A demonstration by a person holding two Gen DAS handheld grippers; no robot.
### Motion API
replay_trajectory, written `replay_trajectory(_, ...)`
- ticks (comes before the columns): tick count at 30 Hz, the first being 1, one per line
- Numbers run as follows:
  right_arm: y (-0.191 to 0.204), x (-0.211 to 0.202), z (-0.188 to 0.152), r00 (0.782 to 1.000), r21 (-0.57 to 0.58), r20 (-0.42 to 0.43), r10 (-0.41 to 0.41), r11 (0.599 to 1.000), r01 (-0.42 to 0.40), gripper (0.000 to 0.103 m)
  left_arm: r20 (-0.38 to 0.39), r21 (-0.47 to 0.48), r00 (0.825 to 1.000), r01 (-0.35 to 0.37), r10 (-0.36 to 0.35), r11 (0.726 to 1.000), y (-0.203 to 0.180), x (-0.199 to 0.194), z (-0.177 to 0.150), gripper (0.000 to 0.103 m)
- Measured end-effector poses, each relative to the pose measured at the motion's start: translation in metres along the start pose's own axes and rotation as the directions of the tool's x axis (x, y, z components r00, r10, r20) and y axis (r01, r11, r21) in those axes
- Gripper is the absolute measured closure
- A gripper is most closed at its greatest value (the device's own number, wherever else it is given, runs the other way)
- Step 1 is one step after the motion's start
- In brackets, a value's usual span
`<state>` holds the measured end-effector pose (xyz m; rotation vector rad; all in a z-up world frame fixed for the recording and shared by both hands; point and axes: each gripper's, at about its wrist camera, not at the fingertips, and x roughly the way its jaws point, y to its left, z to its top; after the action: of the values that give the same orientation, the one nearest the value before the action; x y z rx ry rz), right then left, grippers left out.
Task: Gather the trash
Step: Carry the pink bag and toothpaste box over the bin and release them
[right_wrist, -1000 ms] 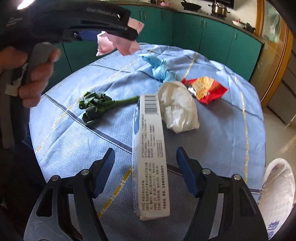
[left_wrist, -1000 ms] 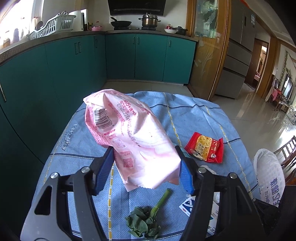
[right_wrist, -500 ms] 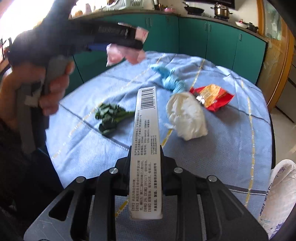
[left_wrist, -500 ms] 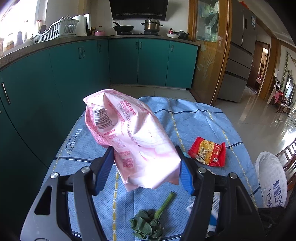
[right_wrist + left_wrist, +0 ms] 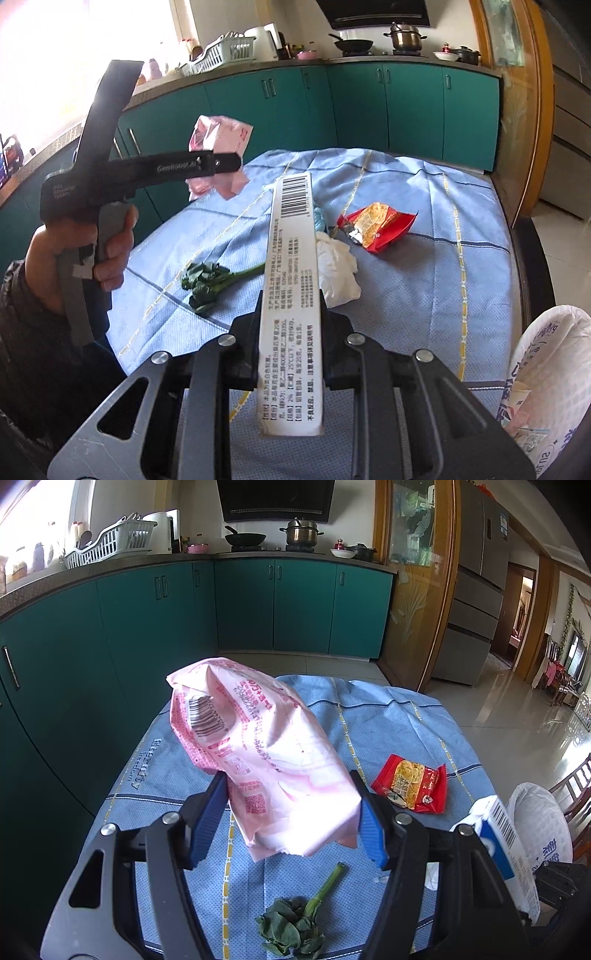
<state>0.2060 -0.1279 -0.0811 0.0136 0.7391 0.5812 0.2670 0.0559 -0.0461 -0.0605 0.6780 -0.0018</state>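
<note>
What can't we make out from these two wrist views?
- Right wrist: white bag cut by the frame edge; contents unclear.
- Right wrist: long box hides part of the crumpled tissue.
- Left wrist: pink packet hides the tablecloth behind it.

Teal cabinets point(image 5: 295, 605) line the kitchen, sunlit window point(image 5: 92, 48) at left, glossy tiled floor point(image 5: 517, 716).

Tablecloth point(image 5: 424, 295) bare beyond wrapper point(image 5: 376, 227); greens point(image 5: 207, 282) nearer.
</note>
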Motion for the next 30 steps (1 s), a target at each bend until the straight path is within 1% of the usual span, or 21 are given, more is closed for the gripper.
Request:
replay_trajectory(3, -0.013, -0.014, 0.003, 0.999, 0.042, 0.042, -0.021, 0.999, 0.019, 0.079, 0.002, -0.023, 1.0, 0.03, -0.03, 0.999, -0.004, -0.004, 0.004, 0.038)
replay_trajectory(7, -0.044, -0.048, 0.003, 0.989, 0.118, 0.105, -0.1, 0.989, 0.087, 0.079, 0.015, -0.032, 0.996, 0.093, -0.093, 0.995, -0.021, -0.011, 0.008, 0.038)
replay_trajectory(9, -0.068, -0.073, -0.002, 0.978, 0.18, 0.135, -0.162, 0.974, 0.137, 0.079, 0.01, -0.013, 0.991, 0.135, -0.134, 0.991, -0.039, -0.013, 0.007, 0.038)
replay_trajectory(10, -0.083, -0.088, -0.007, 0.967, 0.219, 0.146, -0.206, 0.961, 0.172, 0.079, 0.003, 0.003, 0.986, 0.165, -0.165, 0.986, -0.052, -0.013, 0.005, 0.038)
replay_trajectory(12, -0.104, -0.106, -0.017, 0.954, 0.278, 0.151, -0.26, 0.937, 0.212, 0.079, -0.013, 0.029, 0.977, 0.215, -0.214, 0.976, -0.074, -0.013, -0.001, 0.038)
replay_trajectory(13, -0.118, -0.119, -0.025, 0.94, 0.314, 0.147, -0.308, 0.915, 0.251, 0.079, -0.028, 0.044, 0.969, 0.246, -0.245, 0.968, -0.088, -0.012, -0.004, 0.038)
replay_trajectory(15, -0.138, -0.133, -0.038, 0.903, 0.349, 0.109, -0.415, 0.867, 0.356, 0.079, -0.079, 0.081, 0.942, 0.332, -0.326, 0.94, -0.125, -0.008, -0.015, 0.038)
replay_trajectory(16, -0.147, -0.139, -0.045, 0.886, 0.369, 0.085, -0.457, 0.84, 0.398, 0.079, -0.098, 0.093, 0.931, 0.361, -0.352, 0.928, -0.139, -0.007, -0.02, 0.038)
replay_trajectory(17, -0.155, -0.142, -0.051, 0.876, 0.388, 0.064, -0.479, 0.82, 0.42, 0.079, -0.129, 0.108, 0.911, 0.405, -0.391, 0.908, -0.159, -0.004, -0.027, 0.038)
replay_trajectory(19, -0.174, -0.15, -0.065, 0.841, 0.427, 0.009, -0.54, 0.763, 0.485, 0.079, -0.181, 0.132, 0.872, 0.479, -0.454, 0.868, -0.194, -0.001, -0.04, 0.038)
replay_trajectory(20, -0.18, -0.151, -0.071, 0.825, 0.436, -0.015, -0.565, 0.739, 0.515, 0.079, -0.213, 0.151, 0.846, 0.523, -0.489, 0.839, -0.216, 0.0, -0.049, 0.038)
replay_trajectory(21, -0.186, -0.152, -0.076, 0.814, 0.441, -0.034, -0.58, 0.722, 0.534, 0.079, -0.238, 0.168, 0.824, 0.557, -0.514, 0.814, -0.234, 0.001, -0.058, 0.038)
replay_trajectory(22, -0.189, -0.153, -0.079, 0.807, 0.445, -0.048, -0.589, 0.711, 0.545, 0.079, -0.257, 0.182, 0.808, 0.579, -0.53, 0.795, -0.246, 0.002, -0.065, 0.038)
replay_trajectory(23, -0.195, -0.153, -0.084, 0.797, 0.451, -0.074, -0.599, 0.693, 0.563, 0.079, -0.295, 0.211, 0.778, 0.619, -0.554, 0.757, -0.267, 0.003, -0.077, 0.037)
replay_trajectory(25, -0.201, -0.151, -0.091, 0.793, 0.459, -0.11, -0.599, 0.677, 0.575, 0.079, -0.34, 0.251, 0.749, 0.656, -0.569, 0.712, -0.29, 0.006, -0.091, 0.029)
replay_trajectory(26, -0.206, -0.151, -0.095, 0.796, 0.469, -0.13, -0.591, 0.67, 0.575, 0.078, -0.353, 0.28, 0.745, 0.661, -0.566, 0.697, -0.301, 0.006, -0.1, 0.027)
replay_trajectory(28, -0.211, -0.151, -0.1, 0.791, 0.483, -0.155, -0.592, 0.653, 0.584, 0.07, -0.362, 0.324, 0.755, 0.652, -0.548, 0.685, -0.311, 0.008, -0.11, 0.017)
replay_trajectory(29, -0.212, -0.152, -0.101, 0.781, 0.485, -0.16, -0.603, 0.641, 0.595, 0.059, -0.363, 0.342, 0.763, 0.644, -0.536, 0.685, -0.313, 0.009, -0.113, 0.016)
replay_trajectory(30, -0.212, -0.154, -0.101, 0.776, 0.489, -0.155, -0.612, 0.635, 0.599, 0.047, -0.36, 0.357, 0.774, 0.63, -0.52, 0.69, -0.313, 0.009, -0.115, 0.015)
